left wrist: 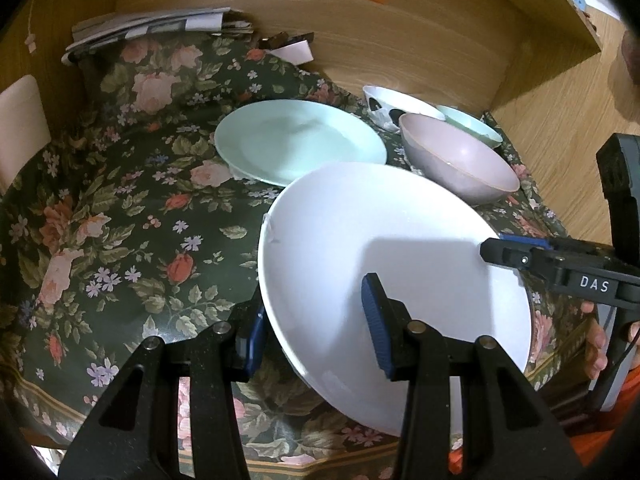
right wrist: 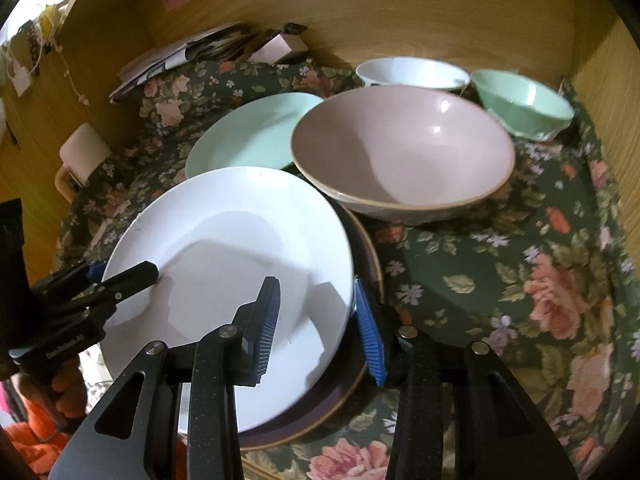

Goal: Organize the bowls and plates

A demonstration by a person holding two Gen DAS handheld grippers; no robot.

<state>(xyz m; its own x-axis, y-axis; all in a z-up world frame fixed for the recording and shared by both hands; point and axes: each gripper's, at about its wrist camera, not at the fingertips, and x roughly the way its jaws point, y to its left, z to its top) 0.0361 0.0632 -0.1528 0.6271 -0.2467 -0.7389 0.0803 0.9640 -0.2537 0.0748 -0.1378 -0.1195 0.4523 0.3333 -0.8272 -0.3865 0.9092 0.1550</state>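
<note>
A white plate (left wrist: 384,276) is tilted above the floral cloth, held from both sides. My left gripper (left wrist: 316,320) straddles its near-left rim, one pad under and one over. My right gripper (right wrist: 320,324) straddles its right rim; it also shows in the left wrist view (left wrist: 508,252). The white plate (right wrist: 232,264) lies over a dark brown plate (right wrist: 360,380). Behind stand a mint plate (left wrist: 296,140), a pink bowl (right wrist: 400,148), a white bowl (right wrist: 412,72) and a mint bowl (right wrist: 524,104).
A floral cloth (left wrist: 120,220) covers the table. Wooden walls (left wrist: 420,40) close the back and right. Folded papers (left wrist: 156,28) and a small box (left wrist: 292,48) lie at the back. A pale chair back (left wrist: 20,124) stands at the left.
</note>
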